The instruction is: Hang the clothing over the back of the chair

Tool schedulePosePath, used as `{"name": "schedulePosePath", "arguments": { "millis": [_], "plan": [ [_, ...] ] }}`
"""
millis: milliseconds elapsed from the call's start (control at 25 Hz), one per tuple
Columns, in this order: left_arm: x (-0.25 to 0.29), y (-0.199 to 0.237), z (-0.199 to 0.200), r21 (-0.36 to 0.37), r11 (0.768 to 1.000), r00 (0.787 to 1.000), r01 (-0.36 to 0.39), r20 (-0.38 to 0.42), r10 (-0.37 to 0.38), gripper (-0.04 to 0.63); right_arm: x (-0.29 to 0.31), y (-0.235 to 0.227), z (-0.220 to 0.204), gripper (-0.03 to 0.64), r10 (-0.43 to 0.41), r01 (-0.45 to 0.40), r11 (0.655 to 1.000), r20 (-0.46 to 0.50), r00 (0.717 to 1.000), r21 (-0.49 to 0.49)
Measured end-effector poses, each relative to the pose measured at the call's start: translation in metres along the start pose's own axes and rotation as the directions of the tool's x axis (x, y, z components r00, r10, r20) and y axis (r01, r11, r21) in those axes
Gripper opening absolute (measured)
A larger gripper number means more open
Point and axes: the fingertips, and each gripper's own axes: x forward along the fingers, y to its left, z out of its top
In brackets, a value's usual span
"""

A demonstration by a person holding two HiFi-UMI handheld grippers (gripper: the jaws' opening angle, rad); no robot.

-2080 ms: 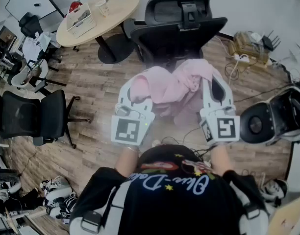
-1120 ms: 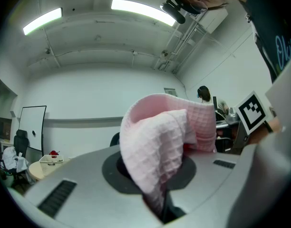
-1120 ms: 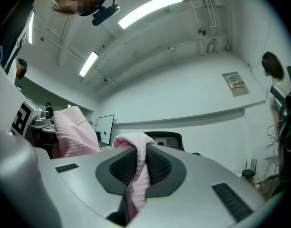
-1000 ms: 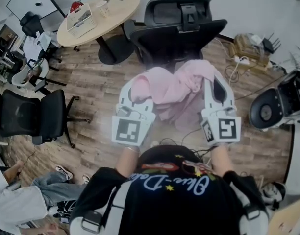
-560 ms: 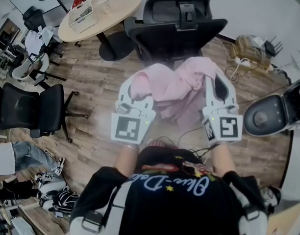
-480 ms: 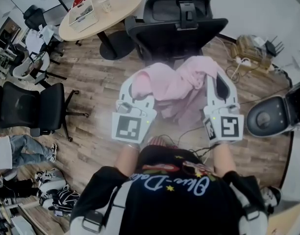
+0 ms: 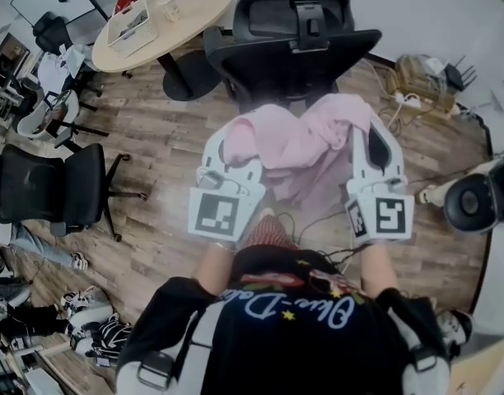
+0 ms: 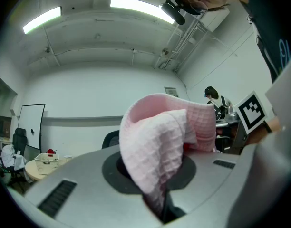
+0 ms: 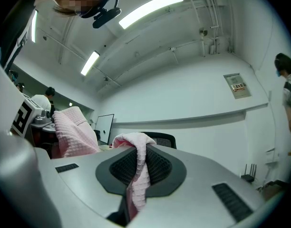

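A pink waffle-knit garment (image 7: 297,142) hangs stretched between my two grippers, above the wooden floor. My left gripper (image 7: 233,134) is shut on its left end, and the cloth (image 8: 162,148) bunches up out of the jaws. My right gripper (image 7: 369,130) is shut on the right end, where a fold of cloth (image 9: 136,167) is pinched between the pads. The black office chair (image 7: 295,39) stands just beyond the garment, its back towards me. Its top edge shows past the jaws in the left gripper view (image 8: 110,139) and in the right gripper view (image 9: 163,137).
A round wooden table (image 7: 182,19) with a white basket (image 7: 130,25) stands at the back left. Another black chair (image 7: 50,189) is at the left. Cables and a box (image 7: 418,74) lie at the right, near a round dark device (image 7: 480,200). Shoes (image 7: 95,336) lie lower left.
Both grippers have carried the garment a little closer to the black chair. A person at the lower left has moved almost out of view. The round device at the right has shifted rightward.
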Motion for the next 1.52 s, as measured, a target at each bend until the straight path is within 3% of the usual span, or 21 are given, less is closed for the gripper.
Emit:
{"name": "schedulePosePath", "arguments": {
  "millis": [840,1520],
  "plan": [
    [0.079,0.047,0.010,0.024,0.999,0.998,0.039,0.038,-0.040,0.049,0.075,-0.035,0.013,0.025,-0.050,0.052,0.998,0.050,0.997,-0.038],
    [0.104,0.060,-0.010,-0.013,0.998,0.998,0.057,0.007,-0.057,0.049,0.098,-0.044,-0.005,0.025,-0.085,0.085,0.995,-0.003,0.996,-0.044]
  ]
}}
